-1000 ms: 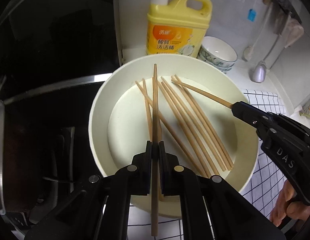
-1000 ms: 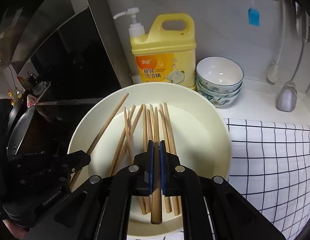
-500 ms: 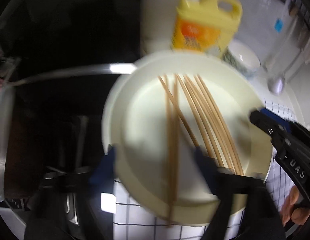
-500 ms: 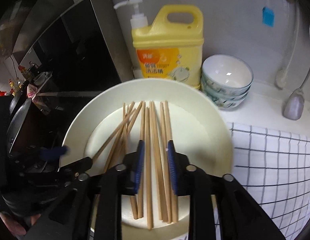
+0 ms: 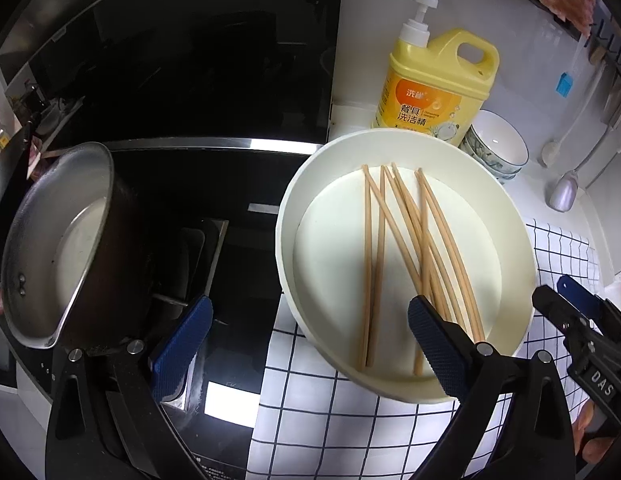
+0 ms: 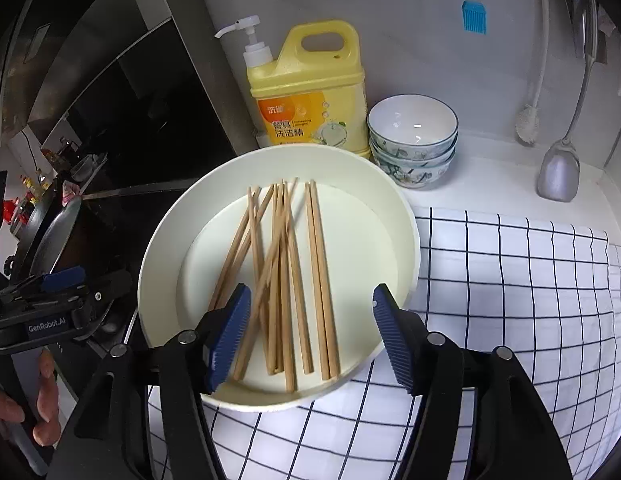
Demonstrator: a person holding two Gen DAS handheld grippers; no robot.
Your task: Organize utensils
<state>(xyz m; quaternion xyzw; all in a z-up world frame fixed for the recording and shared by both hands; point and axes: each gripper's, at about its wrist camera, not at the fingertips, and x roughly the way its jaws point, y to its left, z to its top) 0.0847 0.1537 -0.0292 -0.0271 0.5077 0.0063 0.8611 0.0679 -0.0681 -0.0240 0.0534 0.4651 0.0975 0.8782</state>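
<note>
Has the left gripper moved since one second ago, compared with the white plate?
Yes. The left gripper has opened and shifted left: the plate, then centred between its fingers, now lies to the right, and a pan shows on the left.

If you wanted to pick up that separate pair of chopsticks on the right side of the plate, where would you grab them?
Grip the pair of chopsticks near its middle, coming down from above with fingers either side. They lie flat, side by side, clear of the crossed pile, and the plate's rim blocks a sideways approach. The right gripper is open.
</note>
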